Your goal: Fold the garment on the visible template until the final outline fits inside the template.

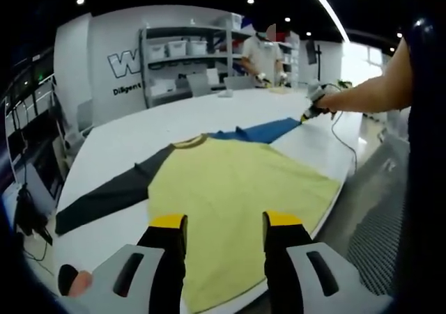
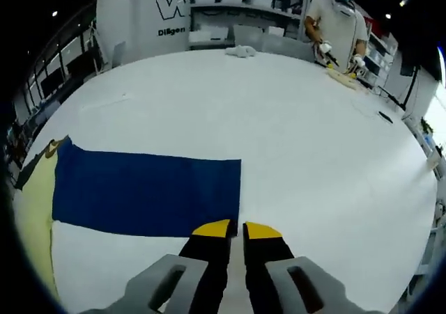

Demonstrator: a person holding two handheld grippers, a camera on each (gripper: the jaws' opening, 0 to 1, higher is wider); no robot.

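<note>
**Right gripper at blue sleeve cuff, left over the hem**

Shirt (image 1: pixel 237 189) lies flat on the white table (image 1: pixel 125 143), yellow body with one dark sleeve (image 1: pixel 104 195) and one blue sleeve (image 2: pixel 146 192), both spread out sideways. No template outline can be made out on the table.

Right gripper (image 2: pixel 235 227): the blue sleeve runs long-axis away to the left of the jaws, cuff end just beside the tips. Jaws nearly together, a thin gap between them. Whether they pinch the cuff corner, cannot tell; the tips sit right at its lower edge. In the left gripper view this gripper (image 1: pixel 315 111) shows far off at the sleeve end.

Left gripper (image 1: pixel 225 221): jaws spread wide, holding nothing, tips over the yellow cloth near the hem, shirt stretching away ahead toward the collar.

Judgement: sleeve fold-in comes next, right side nearer that cuff.

A person (image 2: pixel 338 21) works at the table's far end.
</note>
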